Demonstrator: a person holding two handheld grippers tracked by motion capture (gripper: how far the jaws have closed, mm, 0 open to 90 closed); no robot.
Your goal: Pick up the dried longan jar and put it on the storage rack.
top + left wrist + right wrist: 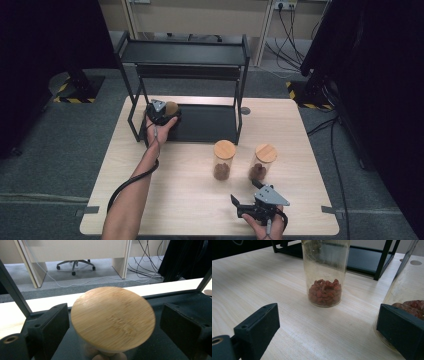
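At a pale wooden table point(165, 200), a person works two hand-held grippers around three glass jars with round bamboo lids. The left gripper point(161, 113) reaches onto the lower shelf of a black metal rack point(200, 125) standing along the table's far edge; in the left gripper view its jaws stand wide apart on either side of a jar's wooden lid point(113, 318), with a gap on each side, so the jar on the shelf point(171, 108) is flanked but not clamped. Two more jars stand on the open tabletop just in front of the rack: the middle jar point(223, 160), holding a shallow layer of reddish-brown pieces, and the right jar point(262, 162), with similar contents. The right gripper point(248, 200) rests near the table's near edge, its jaws spread and empty; in the right gripper view one jaw sits close to the right jar's glass wall point(404, 287). Bare wood lies open to the left of the jars, while the rack's uprights hem in the shelf.
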